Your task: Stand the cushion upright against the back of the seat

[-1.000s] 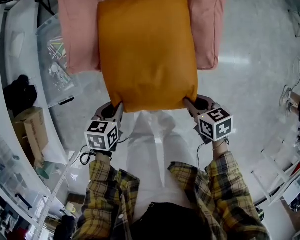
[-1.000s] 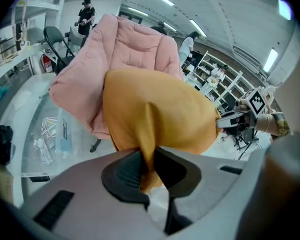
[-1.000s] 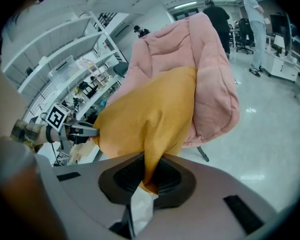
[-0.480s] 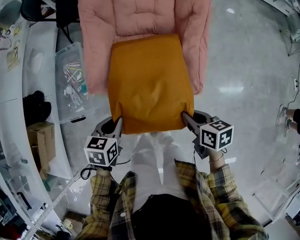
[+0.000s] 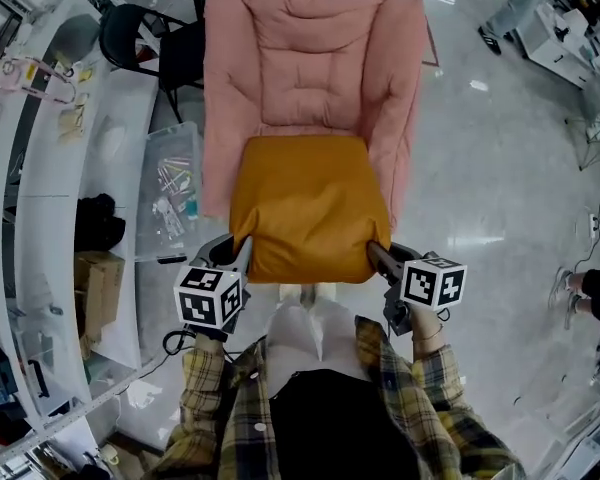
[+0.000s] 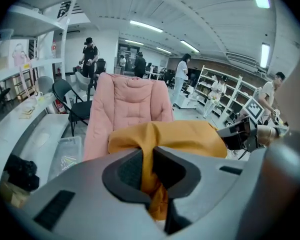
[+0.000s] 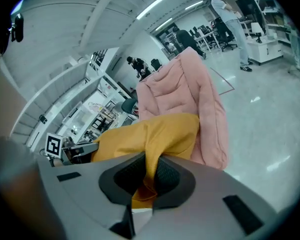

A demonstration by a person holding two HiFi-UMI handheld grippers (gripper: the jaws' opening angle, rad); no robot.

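An orange cushion (image 5: 308,206) hangs in the air over the front of a pink padded armchair (image 5: 310,78). My left gripper (image 5: 242,253) is shut on the cushion's near left corner (image 6: 149,154). My right gripper (image 5: 374,253) is shut on its near right corner (image 7: 150,159). In both gripper views the orange fabric is pinched between the dark pads, and the chair's tall pink back (image 6: 127,101) (image 7: 177,84) rises behind it. The far edge of the cushion reaches the foot of the chair's backrest in the head view.
A clear plastic bin (image 5: 170,178) and a black office chair (image 5: 145,43) stand left of the armchair beside a white curved counter (image 5: 50,218). A cardboard box (image 5: 100,288) sits lower left. Shiny floor (image 5: 500,168) spreads to the right. People (image 6: 90,54) stand in the background.
Both grippers have risen with the cushion held between them. The armchair now shows whole in the head view, and the cushion looks smaller and farther along the seat.
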